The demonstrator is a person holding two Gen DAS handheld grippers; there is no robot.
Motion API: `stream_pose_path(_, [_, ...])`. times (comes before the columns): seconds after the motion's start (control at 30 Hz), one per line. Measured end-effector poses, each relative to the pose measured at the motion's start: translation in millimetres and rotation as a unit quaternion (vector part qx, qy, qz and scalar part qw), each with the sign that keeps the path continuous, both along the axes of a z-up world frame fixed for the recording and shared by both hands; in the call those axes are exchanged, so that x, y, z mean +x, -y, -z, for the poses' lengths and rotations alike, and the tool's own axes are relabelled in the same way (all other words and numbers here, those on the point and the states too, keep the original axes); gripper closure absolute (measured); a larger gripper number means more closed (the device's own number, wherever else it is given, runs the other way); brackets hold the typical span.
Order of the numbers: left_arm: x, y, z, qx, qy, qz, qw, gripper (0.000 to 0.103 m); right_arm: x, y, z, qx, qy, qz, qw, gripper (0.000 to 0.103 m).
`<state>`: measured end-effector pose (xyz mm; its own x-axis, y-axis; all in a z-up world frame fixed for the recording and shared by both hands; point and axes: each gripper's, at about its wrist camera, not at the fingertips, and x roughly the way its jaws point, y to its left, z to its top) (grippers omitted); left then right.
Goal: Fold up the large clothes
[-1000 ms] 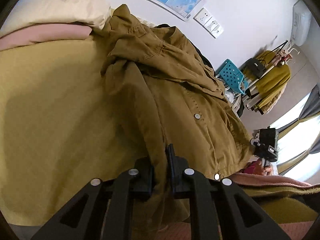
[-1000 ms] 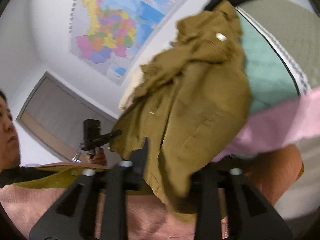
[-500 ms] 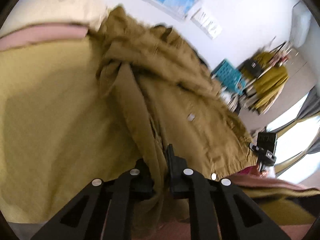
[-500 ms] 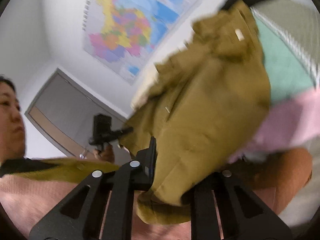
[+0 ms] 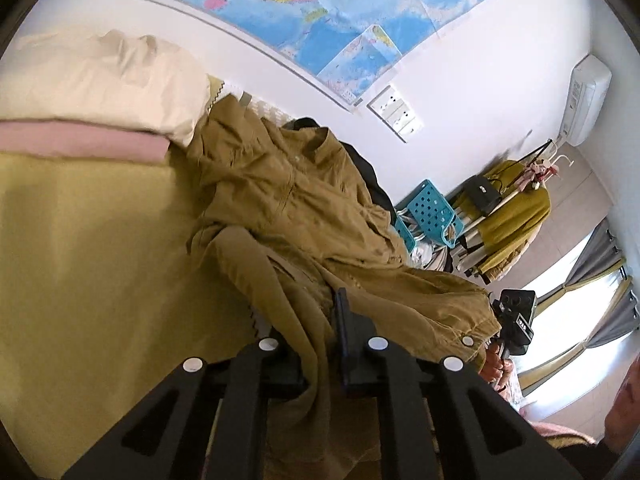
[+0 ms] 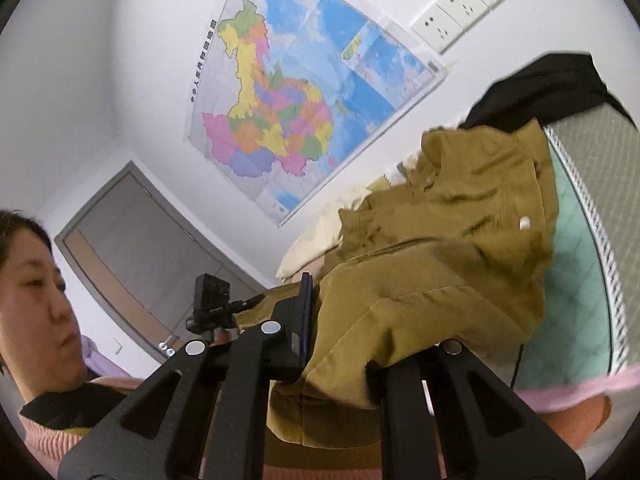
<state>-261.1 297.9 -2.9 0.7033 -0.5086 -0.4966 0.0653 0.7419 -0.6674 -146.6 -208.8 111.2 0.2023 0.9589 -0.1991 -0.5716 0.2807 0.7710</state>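
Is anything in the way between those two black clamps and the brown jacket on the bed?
Nothing visible. Both already have the brown jacket: the left gripper is shut on a fold of it, and the right gripper, whose jaws have just closed, pinches its edge. The rest of the jacket trails onto the yellow bedspread.

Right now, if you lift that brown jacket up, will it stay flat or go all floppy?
Probably floppy: the brown jacket already sags in folds between the left gripper and right gripper. It looks thick, so likely a bit heavy. Its loose sleeve will probably dangle.
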Motion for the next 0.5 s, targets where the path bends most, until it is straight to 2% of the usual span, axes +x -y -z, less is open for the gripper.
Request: stream_pose_path(0.5, [50.1,-12.9,-33.9,0.019,-0.008,-0.012,0.9997,0.090,60.8,-22.2,-27.5,-0.010,-0.002,0.014,1.000,0.091])
